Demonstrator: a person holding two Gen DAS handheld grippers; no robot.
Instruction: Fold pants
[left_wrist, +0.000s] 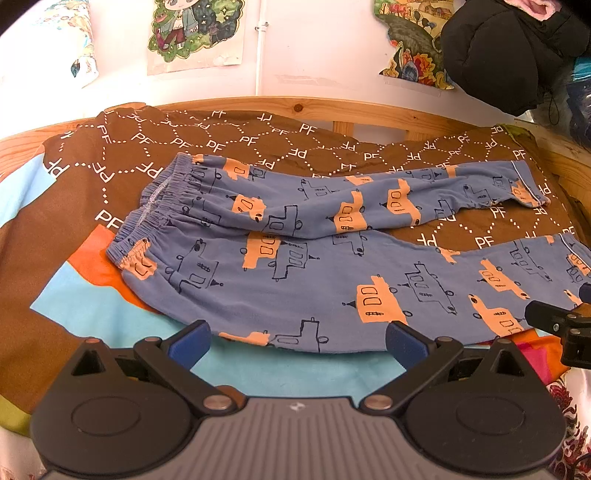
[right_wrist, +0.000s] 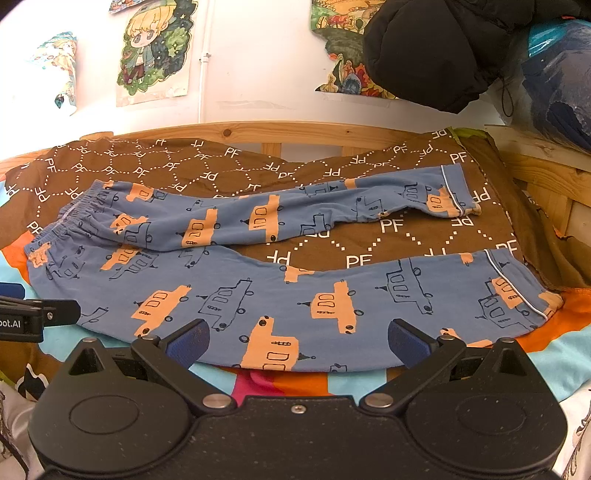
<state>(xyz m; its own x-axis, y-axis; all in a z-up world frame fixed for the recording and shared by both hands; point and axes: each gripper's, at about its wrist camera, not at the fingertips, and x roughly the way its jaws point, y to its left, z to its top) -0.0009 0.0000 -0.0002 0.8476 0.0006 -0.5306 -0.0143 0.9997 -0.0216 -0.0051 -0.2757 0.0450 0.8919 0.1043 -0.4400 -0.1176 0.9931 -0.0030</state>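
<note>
Blue pants (left_wrist: 306, 280) with orange and outlined vehicle print lie flat on a brown blanket (left_wrist: 258, 136) printed with repeated white "PF", waistband left, legs spread right. Left gripper (left_wrist: 297, 341) and right gripper (right_wrist: 299, 341) sit at the near edge, fingers apart, empty. The left gripper's body in the right view reads "pot.AI". Cartoon poster (right_wrist: 155, 48) on far wall.

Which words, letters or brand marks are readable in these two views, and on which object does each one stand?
"PF": white letters repeated many times, some upside down or mirrored, on the brown bedcover under the pants.
"ot.AI": white print, cut off by the picture's left edge, on the left gripper in the right wrist view.
Wall posters: drawings only, no readable text.
Pants: vehicle drawings, no words.
</note>
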